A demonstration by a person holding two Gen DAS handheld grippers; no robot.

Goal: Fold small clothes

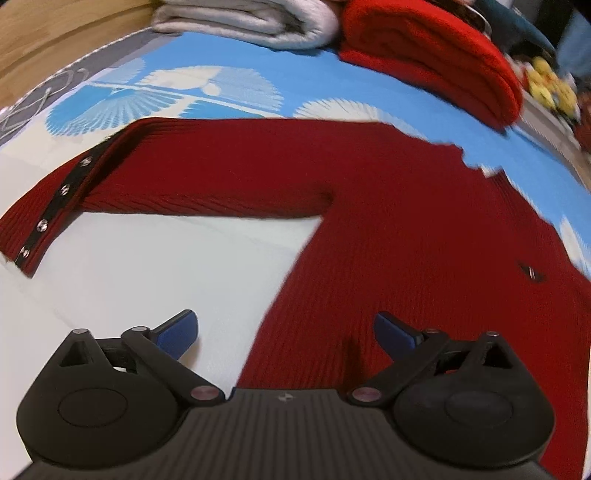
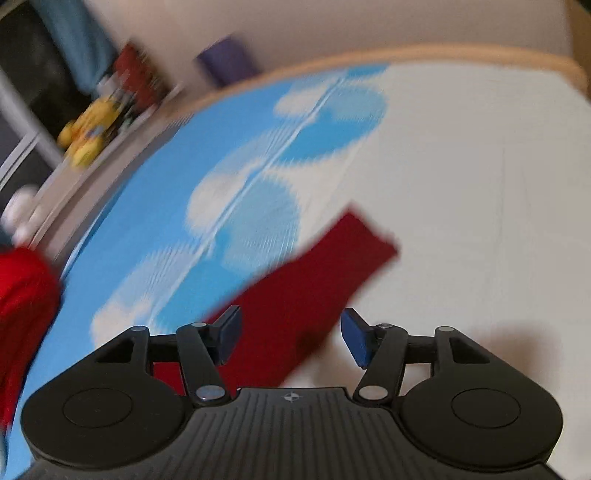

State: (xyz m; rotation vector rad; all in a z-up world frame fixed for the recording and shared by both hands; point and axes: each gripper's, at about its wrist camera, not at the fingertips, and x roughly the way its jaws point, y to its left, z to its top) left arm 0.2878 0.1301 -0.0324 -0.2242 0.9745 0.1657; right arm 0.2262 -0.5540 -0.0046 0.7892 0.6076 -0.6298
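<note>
The left wrist view had the dark red sweater [image 1: 369, 229] spread flat on the bed sheet [image 1: 147, 280], one snap-buttoned sleeve [image 1: 59, 199] stretched out to the left. Beyond the sweater sat a folded grey blanket [image 1: 251, 22] and a folded bright red garment [image 1: 436, 55]. The left gripper [image 1: 286, 332] had its fingers spread, pinching nothing. Only the right wrist view caught the other sleeve [image 2: 314, 280], blurry, running under the right gripper [image 2: 291, 338], fingers apart, not squeezing it. Yellow toys [image 2: 88, 129] sat on a shelf beyond the bed.
</note>
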